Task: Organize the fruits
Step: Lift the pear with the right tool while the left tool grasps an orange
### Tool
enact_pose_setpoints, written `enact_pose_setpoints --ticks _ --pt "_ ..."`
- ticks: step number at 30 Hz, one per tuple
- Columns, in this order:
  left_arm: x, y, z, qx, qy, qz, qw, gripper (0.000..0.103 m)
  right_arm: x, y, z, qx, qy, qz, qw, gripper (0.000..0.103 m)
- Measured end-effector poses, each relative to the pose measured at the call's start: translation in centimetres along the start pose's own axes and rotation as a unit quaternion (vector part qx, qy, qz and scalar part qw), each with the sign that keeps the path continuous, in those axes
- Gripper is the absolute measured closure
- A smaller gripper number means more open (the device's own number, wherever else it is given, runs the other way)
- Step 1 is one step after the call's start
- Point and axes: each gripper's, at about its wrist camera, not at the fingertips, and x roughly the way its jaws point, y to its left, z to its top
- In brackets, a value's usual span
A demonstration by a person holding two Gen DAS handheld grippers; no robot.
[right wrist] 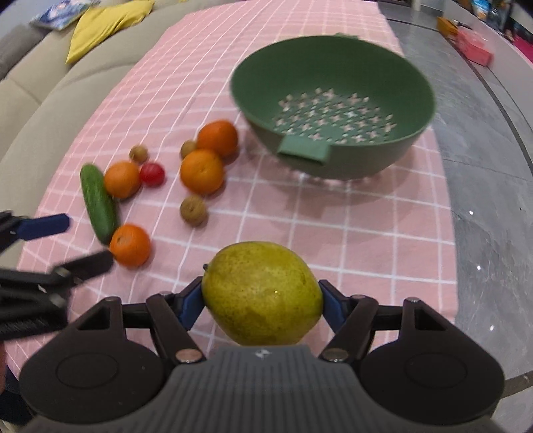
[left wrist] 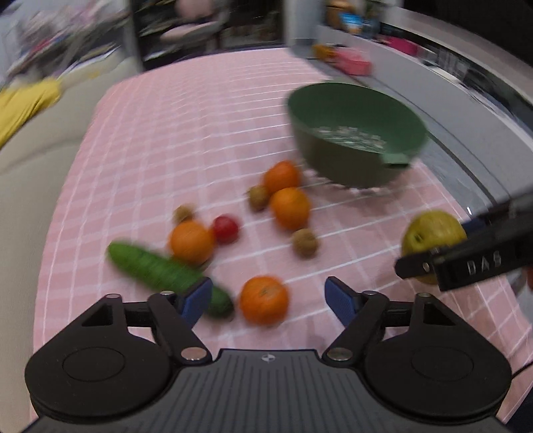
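Yellow-green pear [right wrist: 262,294] clamped crosswise in the right gripper [right wrist: 263,301], blue pads [right wrist: 191,304] pressed on both flanks, held above the near part of the pink checked tablecloth [right wrist: 349,233]. Same pear [left wrist: 433,241] at the right edge of the left wrist view, partly behind the black finger of the right gripper [left wrist: 429,253].

Ahead of the pear, green colander [right wrist: 333,106] standing on the cloth, perforated bottom bare, small tab handle facing the camera. To its left, loose produce scattered on the cloth: two oranges [right wrist: 210,156] touching each other, a small brown fruit [right wrist: 188,148] tucked against them, another brown fruit [right wrist: 194,210] just in front. Further left, a third orange [right wrist: 121,180] with a red tomato [right wrist: 152,174] beside it and a brown fruit [right wrist: 138,152] just behind. Green cucumber [right wrist: 99,203] lying lengthwise against that orange, its near end close to a fourth orange [right wrist: 130,244].

Left gripper [left wrist: 268,296] spread wide and holding nothing, hovering low over the near side of the cloth with the fourth orange [left wrist: 264,299] between its blue pads [left wrist: 196,299], near end of the cucumber [left wrist: 160,271] passing behind the left pad. Whether pads touch the orange, cannot tell. Left wrist view heavily blurred.

Around the cloth, grey table [right wrist: 493,200] surface to the right, beige sofa [right wrist: 30,110] with a yellow cushion [right wrist: 106,23] to the left.
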Motion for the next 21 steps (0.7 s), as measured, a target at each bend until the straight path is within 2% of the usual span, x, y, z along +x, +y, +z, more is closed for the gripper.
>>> enact_pose_setpoints --ticks 1,2,4,7,11,16,18,21 --pt "0.5 -0.5 0.1 0.019 0.002 -0.005 0.9998 0.02 -0.2 -0.2 0.0 0.003 -0.002 0.002 1.0 0.035" --pt "1.0 -0.8 0.1 0.029 0.006 -0.004 0.9996 0.029 -0.3 -0.3 0.0 0.005 -0.003 0.004 1.0 0.035" --pt "1.9 -0.7 0.1 0.031 0.015 0.004 0.9994 0.035 -0.4 -0.4 -0.1 0.007 -0.002 0.008 1.0 0.035" --pt "2.4 -0.1 -0.2 0.033 0.016 -0.011 0.9993 0.035 -0.5 -0.6 -0.2 0.01 -0.001 0.013 1.0 0.035" --pt "3.5 -0.3 -0.5 0.064 0.045 -0.015 0.9968 0.033 -0.9 -0.6 -0.3 0.013 -0.003 0.023 1.0 0.035" --pt "4.3 -0.7 -0.8 0.082 0.045 -0.004 0.9956 0.032 -1.2 -0.6 -0.2 0.014 -0.006 0.033 0.999 0.035" --pt "4.6 -0.9 -0.8 0.09 0.043 0.003 0.995 0.034 -1.2 -0.7 -0.3 0.015 -0.004 0.033 0.999 0.035" --pt "4.8 -0.9 -0.9 0.1 0.04 0.023 0.9939 0.049 -1.2 -0.9 -0.3 0.019 -0.003 0.032 0.999 0.035"
